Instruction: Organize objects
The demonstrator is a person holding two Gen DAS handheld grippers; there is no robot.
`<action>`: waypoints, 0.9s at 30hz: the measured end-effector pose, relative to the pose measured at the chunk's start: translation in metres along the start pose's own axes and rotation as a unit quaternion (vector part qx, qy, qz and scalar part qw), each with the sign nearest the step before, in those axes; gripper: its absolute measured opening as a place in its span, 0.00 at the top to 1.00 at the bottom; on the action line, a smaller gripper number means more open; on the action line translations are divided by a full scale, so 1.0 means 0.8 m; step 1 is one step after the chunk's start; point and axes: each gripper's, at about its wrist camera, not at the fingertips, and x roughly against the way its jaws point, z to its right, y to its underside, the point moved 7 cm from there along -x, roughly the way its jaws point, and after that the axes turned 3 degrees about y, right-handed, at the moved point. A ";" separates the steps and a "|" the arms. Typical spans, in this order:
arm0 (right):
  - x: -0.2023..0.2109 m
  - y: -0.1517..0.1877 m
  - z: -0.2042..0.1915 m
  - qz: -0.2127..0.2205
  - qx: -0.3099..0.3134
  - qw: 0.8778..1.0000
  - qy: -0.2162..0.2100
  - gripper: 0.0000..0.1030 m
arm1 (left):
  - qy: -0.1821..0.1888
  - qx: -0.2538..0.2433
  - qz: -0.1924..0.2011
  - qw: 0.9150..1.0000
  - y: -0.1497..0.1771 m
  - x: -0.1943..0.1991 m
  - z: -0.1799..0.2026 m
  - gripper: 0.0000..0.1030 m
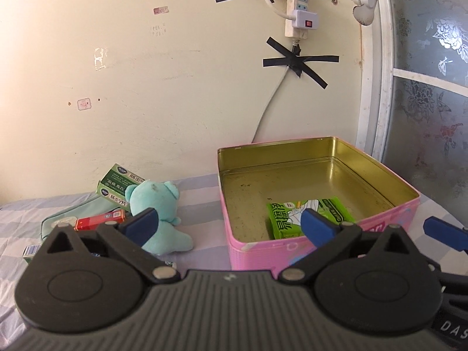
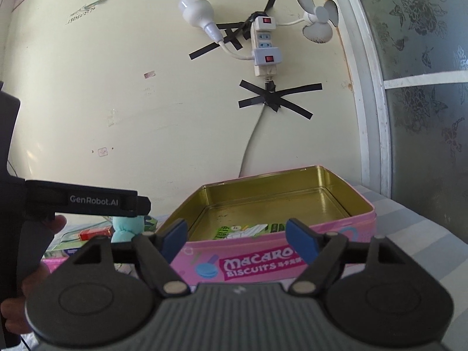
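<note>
An open pink biscuit tin (image 1: 254, 248) with a gold inside stands on the striped cloth; it also shows in the right wrist view (image 2: 336, 231). A green packet (image 1: 283, 216) lies in its near corner, also seen in the right wrist view (image 2: 228, 232). Left of the tin sit a teal plush bear (image 1: 159, 204), a green medicine box (image 1: 117, 185), a red box (image 1: 98, 221) and a teal pouch (image 1: 61, 219). My left gripper (image 1: 229, 223) is open and empty in front of the tin's left corner. My right gripper (image 2: 237, 238) is open and empty in front of the tin's front wall.
A cream wall with a taped power strip (image 1: 295, 14), cable and small fan (image 1: 364, 3) rises behind the tin. A frosted window frame (image 1: 380, 87) stands at the right. Another small box (image 1: 30, 251) lies at the far left. The left hand and gripper body (image 2: 87, 201) show left.
</note>
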 end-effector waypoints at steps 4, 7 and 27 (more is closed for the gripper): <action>0.010 -0.001 -0.008 0.003 0.007 1.000 0.000 0.24 | -0.002 0.004 0.005 1.000 -0.002 0.008 -0.002 0.00; 0.014 -0.002 -0.010 0.004 0.010 1.000 0.003 0.23 | -0.008 0.006 0.007 1.000 -0.003 0.012 -0.004 0.00; 0.021 0.001 -0.015 0.000 0.006 1.000 0.005 0.20 | -0.042 0.002 -0.025 0.999 0.019 0.015 -0.009 0.00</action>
